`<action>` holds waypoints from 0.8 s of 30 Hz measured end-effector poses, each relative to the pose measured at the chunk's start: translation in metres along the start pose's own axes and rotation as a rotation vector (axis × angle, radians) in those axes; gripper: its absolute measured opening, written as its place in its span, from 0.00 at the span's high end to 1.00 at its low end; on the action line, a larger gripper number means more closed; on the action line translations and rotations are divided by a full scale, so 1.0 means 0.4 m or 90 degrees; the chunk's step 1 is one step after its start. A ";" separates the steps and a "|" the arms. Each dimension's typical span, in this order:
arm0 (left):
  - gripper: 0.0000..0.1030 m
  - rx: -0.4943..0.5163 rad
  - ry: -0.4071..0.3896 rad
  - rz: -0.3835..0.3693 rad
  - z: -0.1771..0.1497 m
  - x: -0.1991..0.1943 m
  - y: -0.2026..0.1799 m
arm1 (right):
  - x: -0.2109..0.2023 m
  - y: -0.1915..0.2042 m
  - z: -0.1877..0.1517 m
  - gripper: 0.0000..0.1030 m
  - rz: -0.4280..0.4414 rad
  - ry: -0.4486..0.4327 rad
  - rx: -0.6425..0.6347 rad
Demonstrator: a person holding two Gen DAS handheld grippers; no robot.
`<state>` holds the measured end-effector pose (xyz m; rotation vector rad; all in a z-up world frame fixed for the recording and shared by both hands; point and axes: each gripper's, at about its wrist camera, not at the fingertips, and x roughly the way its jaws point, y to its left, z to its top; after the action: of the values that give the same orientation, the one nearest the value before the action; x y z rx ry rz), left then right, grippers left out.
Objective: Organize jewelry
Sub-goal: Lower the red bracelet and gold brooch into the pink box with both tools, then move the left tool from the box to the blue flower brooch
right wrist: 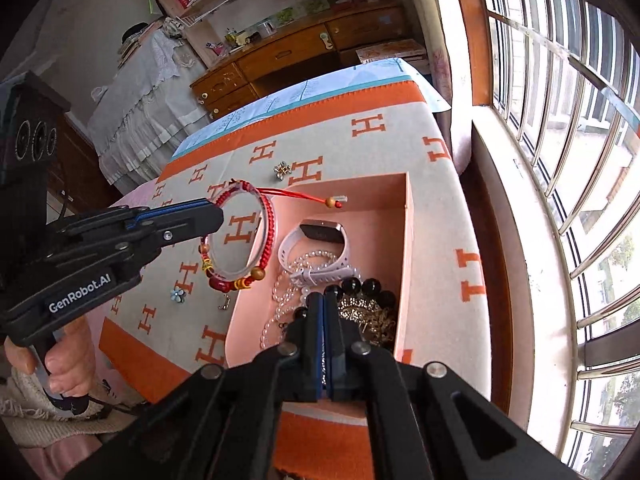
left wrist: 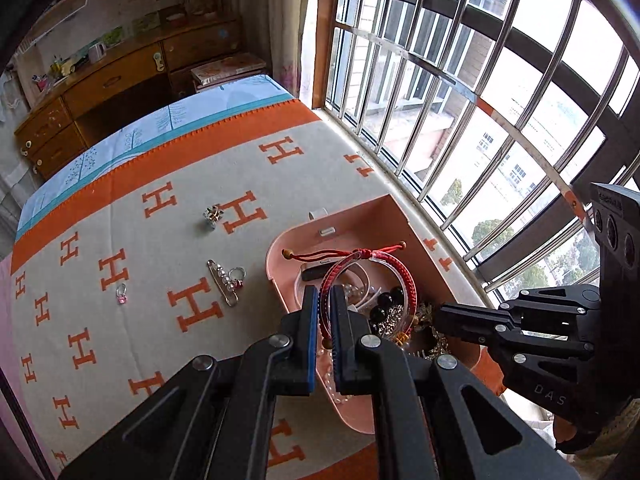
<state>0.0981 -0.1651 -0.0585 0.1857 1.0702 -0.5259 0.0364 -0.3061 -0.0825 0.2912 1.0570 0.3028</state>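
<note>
My left gripper point(left wrist: 324, 292) is shut on a red braided bracelet point(left wrist: 362, 268) joined to a clear bangle, which hangs in the air by the left rim of the open pink jewelry box point(left wrist: 396, 216). From the right wrist view the same left gripper point(right wrist: 218, 214) comes in from the left with the bracelet point(right wrist: 266, 216). My right gripper point(right wrist: 323, 300) is shut with nothing visible between its pads, low over the box point(right wrist: 408, 240) above black beads point(right wrist: 370, 286) and a gold chain point(right wrist: 366, 312). A white-strapped watch point(right wrist: 320, 240) and pearl strands point(right wrist: 280, 304) lie inside.
Loose pieces lie on the orange-and-cream blanket point(left wrist: 120, 208): a pearl safety-pin brooch point(left wrist: 224, 282), a pink-stone ring point(left wrist: 122, 294), a silver charm point(left wrist: 212, 216) and a blue flower point(right wrist: 177, 294). The barred window point(left wrist: 460, 80) runs along the right. A hand point(right wrist: 68, 364) grips the left handle.
</note>
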 end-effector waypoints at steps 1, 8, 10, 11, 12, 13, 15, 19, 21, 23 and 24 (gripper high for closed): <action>0.96 -0.003 0.012 -0.001 -0.005 0.018 0.001 | 0.004 -0.006 -0.009 1.00 0.003 0.000 0.001; 0.96 0.005 0.030 0.005 -0.006 0.061 -0.022 | 0.019 0.010 -0.041 0.99 -0.015 -0.025 -0.020; 0.96 0.012 0.027 0.007 0.005 0.064 -0.032 | 0.024 0.013 -0.047 0.99 -0.020 -0.029 -0.024; 0.96 0.015 0.024 0.008 0.013 0.065 -0.037 | 0.026 0.015 -0.051 0.99 -0.022 -0.030 -0.025; 0.96 0.019 0.020 0.008 0.023 0.068 -0.044 | 0.027 0.014 -0.056 0.99 -0.022 -0.030 -0.025; 0.96 0.023 0.015 0.009 0.031 0.071 -0.050 | 0.028 0.013 -0.060 0.99 -0.023 -0.029 -0.026; 0.87 0.031 0.009 0.015 0.049 0.078 -0.061 | 0.027 0.016 -0.066 0.99 -0.033 -0.032 -0.029; 0.28 0.036 -0.025 0.030 0.051 0.070 -0.078 | 0.014 0.015 -0.076 0.99 -0.050 -0.046 -0.029; 0.28 0.052 -0.040 0.029 0.044 0.056 -0.089 | 0.004 0.012 -0.080 0.99 -0.055 -0.056 -0.028; 0.28 0.062 -0.051 0.038 0.033 0.043 -0.096 | -0.003 0.009 -0.084 0.99 -0.055 -0.063 -0.026; 0.28 0.063 -0.057 0.041 0.029 0.037 -0.097 | -0.005 0.008 -0.085 0.99 -0.053 -0.065 -0.026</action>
<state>0.0934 -0.2078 -0.0618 0.2800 0.9495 -0.5243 0.0052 -0.3009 -0.0952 0.2236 0.9586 0.2317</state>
